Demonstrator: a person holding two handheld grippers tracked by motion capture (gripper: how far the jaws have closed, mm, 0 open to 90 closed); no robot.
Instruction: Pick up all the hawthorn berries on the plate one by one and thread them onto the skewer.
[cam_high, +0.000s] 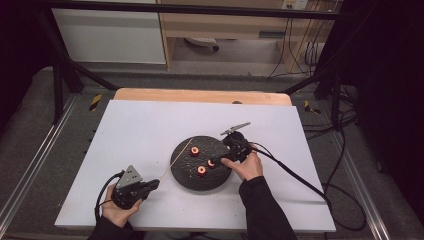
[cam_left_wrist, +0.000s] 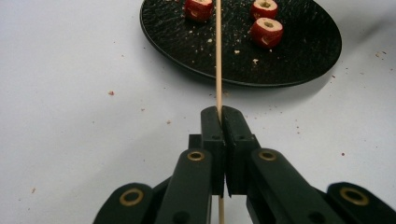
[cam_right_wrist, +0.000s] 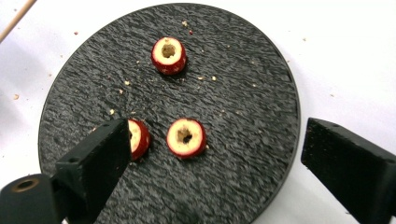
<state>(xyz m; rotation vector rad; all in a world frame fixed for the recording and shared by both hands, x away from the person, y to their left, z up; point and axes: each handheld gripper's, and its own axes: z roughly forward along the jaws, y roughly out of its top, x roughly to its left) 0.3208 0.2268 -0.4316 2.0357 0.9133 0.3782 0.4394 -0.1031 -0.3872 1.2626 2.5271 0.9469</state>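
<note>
A round black plate holds three cored red fruit pieces. One piece lies apart, another sits mid-plate, and the third is half hidden behind a jaw. My left gripper is shut on a thin wooden skewer that reaches out over the plate's rim. My right gripper hovers open over the plate. Its jaws stand wide apart, either side of the middle piece.
The plate rests on a white sheet over a wooden table. Crumbs dot the plate and sheet. Black cables trail from both grippers. Metal frame legs and shelving stand beyond the table's far edge.
</note>
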